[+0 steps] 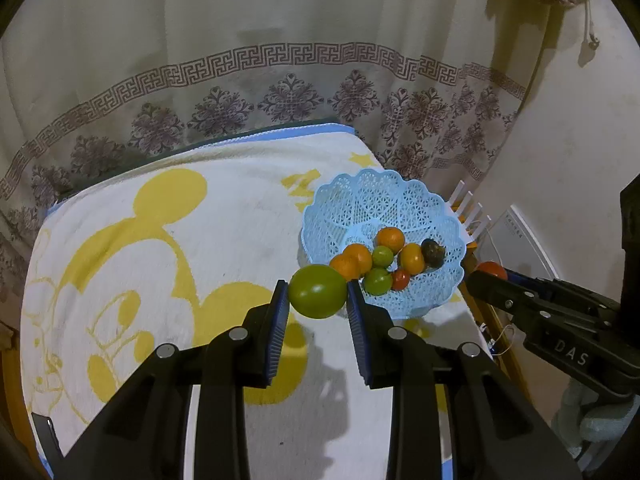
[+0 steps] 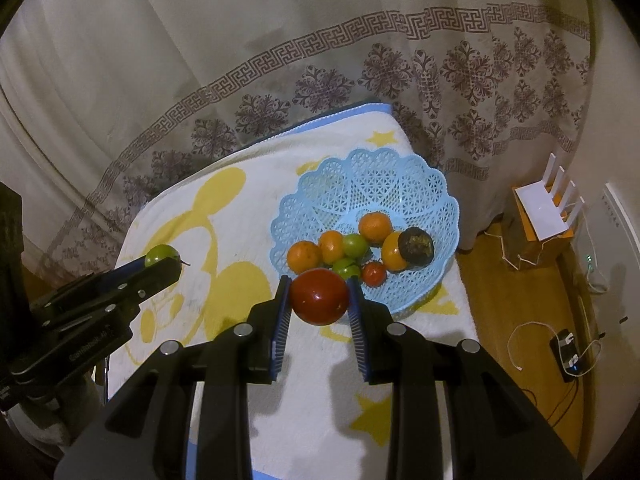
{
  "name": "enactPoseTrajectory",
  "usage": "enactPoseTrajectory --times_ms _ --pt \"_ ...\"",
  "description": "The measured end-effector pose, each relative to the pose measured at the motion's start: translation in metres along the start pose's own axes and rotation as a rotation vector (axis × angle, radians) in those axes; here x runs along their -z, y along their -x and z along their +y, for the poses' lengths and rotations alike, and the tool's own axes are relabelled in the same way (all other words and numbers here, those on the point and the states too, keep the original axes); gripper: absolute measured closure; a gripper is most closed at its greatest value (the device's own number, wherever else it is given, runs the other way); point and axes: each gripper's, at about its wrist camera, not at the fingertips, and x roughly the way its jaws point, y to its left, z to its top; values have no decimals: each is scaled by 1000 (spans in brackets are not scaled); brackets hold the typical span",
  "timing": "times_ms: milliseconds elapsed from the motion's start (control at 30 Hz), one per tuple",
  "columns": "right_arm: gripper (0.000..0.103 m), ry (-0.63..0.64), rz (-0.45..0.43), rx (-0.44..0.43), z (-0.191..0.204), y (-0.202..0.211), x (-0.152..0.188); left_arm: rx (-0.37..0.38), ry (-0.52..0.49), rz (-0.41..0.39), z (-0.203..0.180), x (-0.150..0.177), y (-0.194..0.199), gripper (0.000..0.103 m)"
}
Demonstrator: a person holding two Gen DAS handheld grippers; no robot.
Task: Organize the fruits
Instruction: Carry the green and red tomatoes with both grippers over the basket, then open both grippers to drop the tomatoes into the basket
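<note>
1. Patterned curtains (image 1: 280,92) hang behind a table draped in a white towel (image 1: 160,240) with a yellow cartoon mouse; a blue lattice basket (image 1: 420,200) sits on it toward the far right corner.
2. Inside the basket lie oranges, small green fruits, a little red one and a dark one, bunched toward its near side.
3. On the left, the gripper (image 1: 318,294) has its jaws clamped on a green tomato (image 1: 317,296), held in the air just at the basket's near-left rim.
4. On the right, the gripper (image 2: 319,294) is clamped on a red tomato (image 2: 319,295), just short of the basket's near rim.
5. Both fruits lie on the near side of the basket, so the drop looks to need a short forward reach over the rim; neither hand seems clearly closer.
</note>
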Motion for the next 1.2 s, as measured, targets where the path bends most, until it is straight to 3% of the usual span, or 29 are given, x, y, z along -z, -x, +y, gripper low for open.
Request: enactPoseTrajectory --times_ms 400,1200 --pt "74 -4 5 6 -9 -14 -20 5 -27 20 -10 -19 -26 73" --pt "74 -58 91 74 -50 -95 -55 11 -61 119 -24 -52 -123 73"
